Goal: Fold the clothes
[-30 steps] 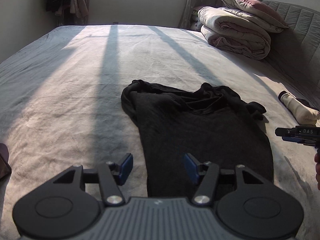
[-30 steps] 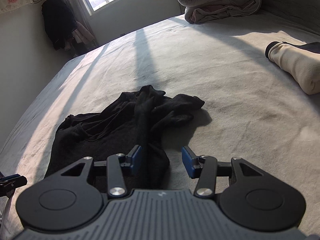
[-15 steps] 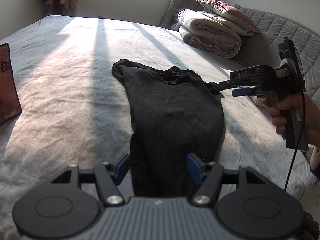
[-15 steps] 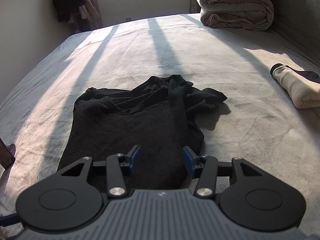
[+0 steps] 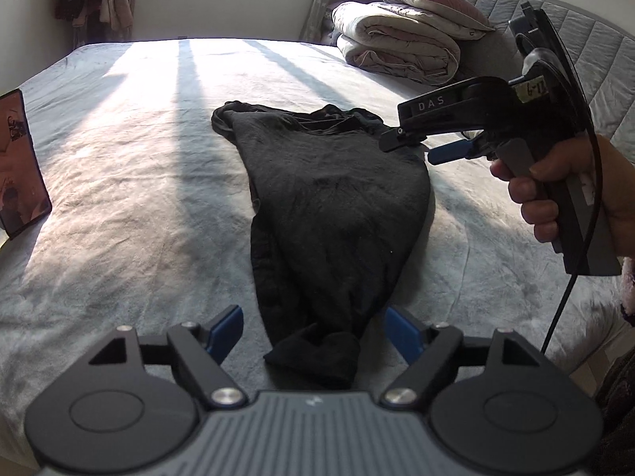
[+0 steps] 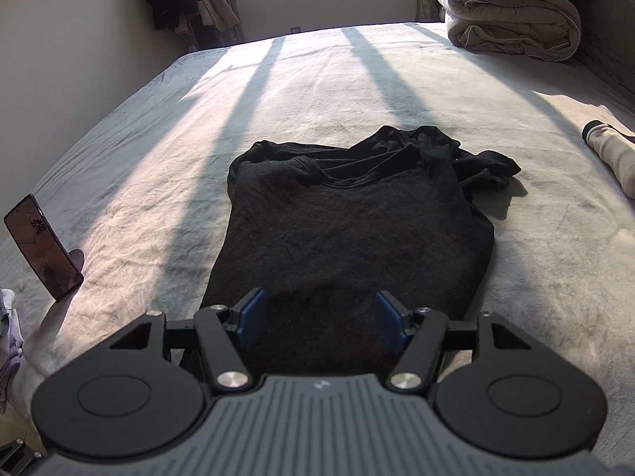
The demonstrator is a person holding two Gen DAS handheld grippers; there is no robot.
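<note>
bed (image 6: 357, 79): grey cover, used as the folding surface; sun stripes run along it.
quilt stack (image 5: 397, 47): rolled and parked at the headboard end, well apart from the work, presumably to leave room.
black shirt (image 6: 349, 230): laid mid-bed, collar at the far end, hem toward the cameras; body mostly spread flat, one sleeve bunched at the far right shoulder; hem corner nearest the left tongs is rolled into a lump. Folding judged not yet begun.
right tongs (image 6: 317, 319): jaws just opened, nothing clamped; held over the hem, likely lined up for a hem pickup. "DAS" is read on the arm in the left view.
left tongs (image 5: 313, 329): also just opened and released; the rolled hem corner sits between the pads, not pinched.
phone (image 6: 43, 246): propped upright at the left bed edge; screen content not readable.
sock (image 6: 615, 154): pale, at the right edge, clear of the shirt.
tag: small label on the right tool body, handwriting unclear.
</note>
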